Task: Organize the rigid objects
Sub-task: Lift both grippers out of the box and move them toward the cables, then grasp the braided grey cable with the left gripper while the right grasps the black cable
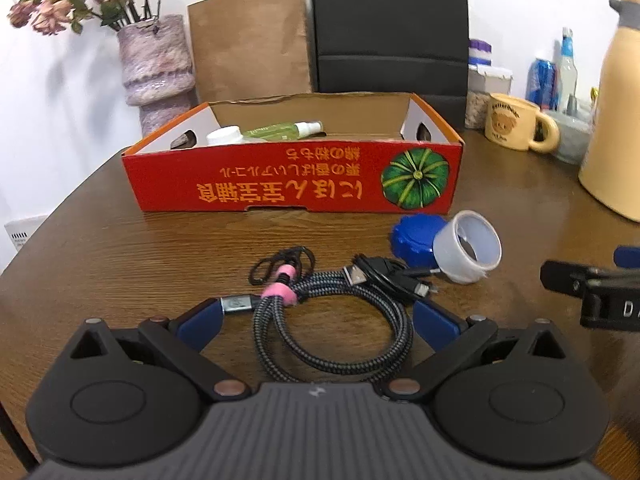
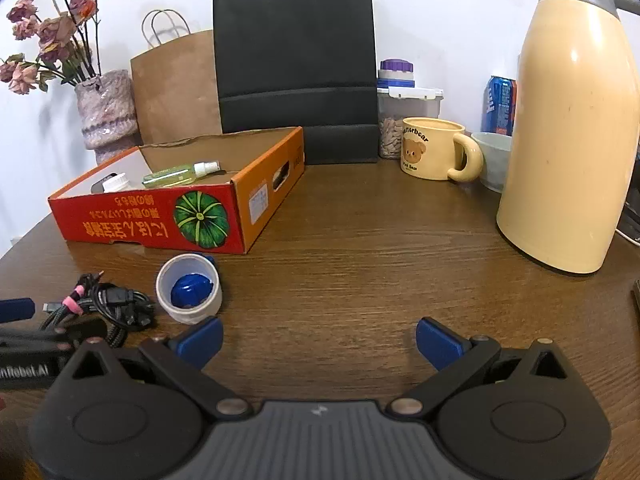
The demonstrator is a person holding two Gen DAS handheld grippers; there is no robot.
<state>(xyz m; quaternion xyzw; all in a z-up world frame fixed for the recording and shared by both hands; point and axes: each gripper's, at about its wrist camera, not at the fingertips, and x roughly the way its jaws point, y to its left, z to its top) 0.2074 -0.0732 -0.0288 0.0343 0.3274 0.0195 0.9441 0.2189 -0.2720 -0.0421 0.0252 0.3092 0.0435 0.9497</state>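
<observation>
A red and orange cardboard box stands on the wooden table, open on top, with a green spray bottle and a white bottle inside; it also shows in the right wrist view. A coiled braided cable with a pink tie lies between the open fingers of my left gripper. A black cable lies beside it. A translucent white cup lies on its side against a blue lid. My right gripper is open and empty over bare table, right of the cup.
A cream thermos stands at the right. A bear mug, a bowl, a snack jar and a blue can stand behind. A black bag, a brown bag and a flower vase line the back.
</observation>
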